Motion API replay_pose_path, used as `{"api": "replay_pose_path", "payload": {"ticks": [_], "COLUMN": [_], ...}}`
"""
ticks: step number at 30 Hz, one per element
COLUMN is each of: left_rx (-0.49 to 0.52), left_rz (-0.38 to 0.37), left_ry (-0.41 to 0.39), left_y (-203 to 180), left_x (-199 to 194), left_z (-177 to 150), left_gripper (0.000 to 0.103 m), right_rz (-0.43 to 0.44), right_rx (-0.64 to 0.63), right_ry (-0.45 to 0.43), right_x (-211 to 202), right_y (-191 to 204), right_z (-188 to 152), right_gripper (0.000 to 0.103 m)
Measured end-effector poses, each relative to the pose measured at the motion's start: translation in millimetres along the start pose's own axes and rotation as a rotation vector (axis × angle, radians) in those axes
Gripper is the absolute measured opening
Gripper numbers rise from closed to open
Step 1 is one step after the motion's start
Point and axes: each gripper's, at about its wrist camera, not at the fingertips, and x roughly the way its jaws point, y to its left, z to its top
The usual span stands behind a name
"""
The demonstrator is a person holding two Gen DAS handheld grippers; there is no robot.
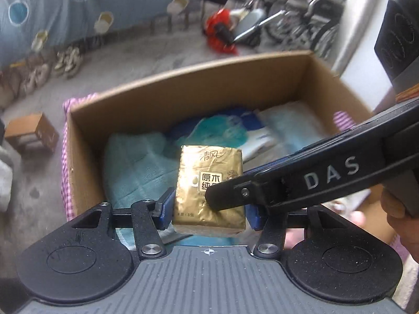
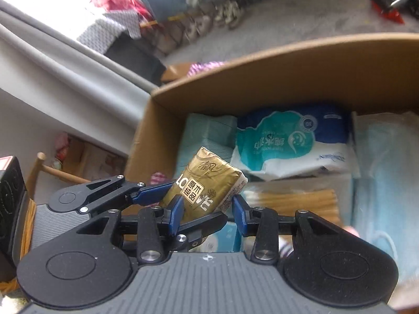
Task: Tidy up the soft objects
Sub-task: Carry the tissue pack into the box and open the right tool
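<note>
A cardboard box (image 1: 183,83) took up most of the room's middle, sitting on a pink checked cloth (image 1: 65,172) with its top open. Its floor was already well covered. A folded teal towel (image 1: 136,167) lay at one end, a blue-and-white pack of wipes (image 2: 293,141) sat against the far wall, and a pale blue bagged item (image 2: 382,172) filled the other end. In the right wrist view something tan and ribbed (image 2: 296,204) also lay on the bottom; I could not tell what it was.

Above all this, both tools hung over the open box, tilted down into it. The left gripper (image 1: 209,209) had its blue pads clenched on the sides of a gold tissue packet (image 1: 209,183). The right gripper (image 2: 207,212) was in on the same packet from a crossing angle. One of its pads lay against the foil, and the other looked at or just beside the crinkled end. I took that for a second grasp, though the far contact was not clear.

So the gold tissue packet was in the air, over the towel end of the box and clear of the contents beneath. It was held by both tools at once.

By my reckoning the sorting was well along, with several soft things packed and this packet over its destination. What remained, as far as I could see, was to lower it into a free spot and let go. Whether more items waited outside the box I could not tell.
</note>
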Motion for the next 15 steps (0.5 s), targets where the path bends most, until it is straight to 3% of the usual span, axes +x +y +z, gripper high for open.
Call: {"api": "replay_pose_path", "payload": {"ticks": [6, 15], "left_rx": [-0.041, -0.029], "left_rz": [0.027, 0.042], "left_ry": [0.106, 0.164], "left_y": [20, 23], "left_x": [42, 51], "left_z": [6, 6], "left_gripper": [0.053, 0.058], "right_rz": [-0.014, -0.004], "right_rx": [0.002, 0.040], "right_ry": [0.072, 0.114], "right_x": [32, 40], "right_y": [-8, -15], "right_z": [6, 6], "right_gripper": [0.044, 0.049]}}
